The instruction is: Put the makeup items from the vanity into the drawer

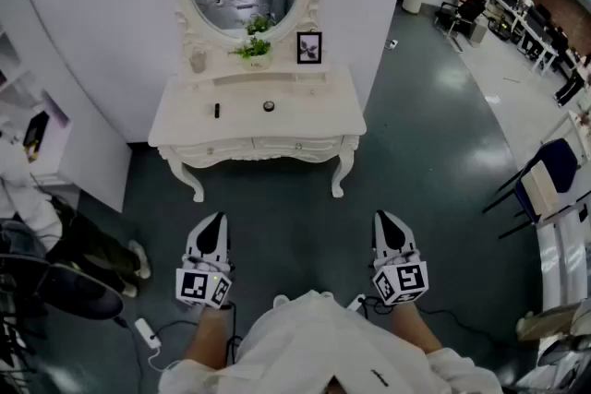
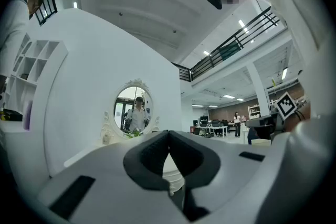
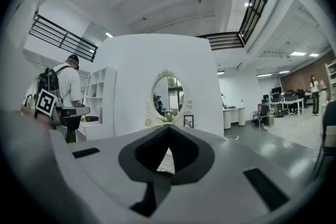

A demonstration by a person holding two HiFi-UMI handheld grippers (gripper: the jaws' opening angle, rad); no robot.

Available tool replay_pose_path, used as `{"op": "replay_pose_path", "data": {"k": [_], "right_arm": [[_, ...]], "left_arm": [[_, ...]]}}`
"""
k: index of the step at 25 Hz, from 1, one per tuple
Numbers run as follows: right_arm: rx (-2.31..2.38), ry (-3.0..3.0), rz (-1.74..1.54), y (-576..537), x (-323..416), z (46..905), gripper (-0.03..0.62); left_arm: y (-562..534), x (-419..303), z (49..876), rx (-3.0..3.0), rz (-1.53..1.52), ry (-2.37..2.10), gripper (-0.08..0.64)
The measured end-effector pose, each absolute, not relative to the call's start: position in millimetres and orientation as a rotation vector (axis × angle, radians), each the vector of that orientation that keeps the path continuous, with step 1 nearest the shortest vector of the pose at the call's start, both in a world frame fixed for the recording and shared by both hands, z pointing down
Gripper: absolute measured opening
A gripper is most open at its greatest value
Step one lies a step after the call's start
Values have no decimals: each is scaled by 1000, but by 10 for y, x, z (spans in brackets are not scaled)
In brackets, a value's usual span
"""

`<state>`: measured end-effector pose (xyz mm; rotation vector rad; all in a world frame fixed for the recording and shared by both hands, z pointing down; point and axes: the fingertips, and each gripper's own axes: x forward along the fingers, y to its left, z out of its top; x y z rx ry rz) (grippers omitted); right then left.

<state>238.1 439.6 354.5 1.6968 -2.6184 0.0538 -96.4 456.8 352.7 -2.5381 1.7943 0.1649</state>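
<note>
Standing well back, my left gripper [image 1: 218, 220] and right gripper [image 1: 384, 219] jaws shut, empty; dark tube [image 1: 217, 110] and round compact [image 1: 269, 106] wait on the bench [image 1: 319, 113], drawer [image 1: 297, 146] closed.

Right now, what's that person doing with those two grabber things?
A person stands a little back from the white vanity, holding a left gripper and a right gripper out toward it. Both have their jaws together and hold nothing. A small dark tube and a small round item lie on the vanity top, untouched, and the drawers in its front look shut. So the tidying has not started yet.
</note>
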Motion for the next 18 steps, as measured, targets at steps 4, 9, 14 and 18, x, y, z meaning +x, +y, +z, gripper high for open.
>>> {"op": "replay_pose_path", "data": {"k": [4, 9, 14, 18], "right_arm": [[1689, -2620, 62, 4402, 2349, 3528, 17], [1643, -2624, 41, 4410, 2249, 3555, 17], [1643, -2642, 55, 4403, 2192, 3555, 17], [1588, -2638, 53, 4412, 2088, 3597, 102]], "left_arm": [[4577, -973, 3487, -2538, 164, 1792, 25], [4581, -969, 3504, -2548, 166, 1787, 25], [4580, -1005, 3520, -2555, 172, 1789, 25], [4593, -1036, 3538, -2560, 176, 1796, 25]]}}
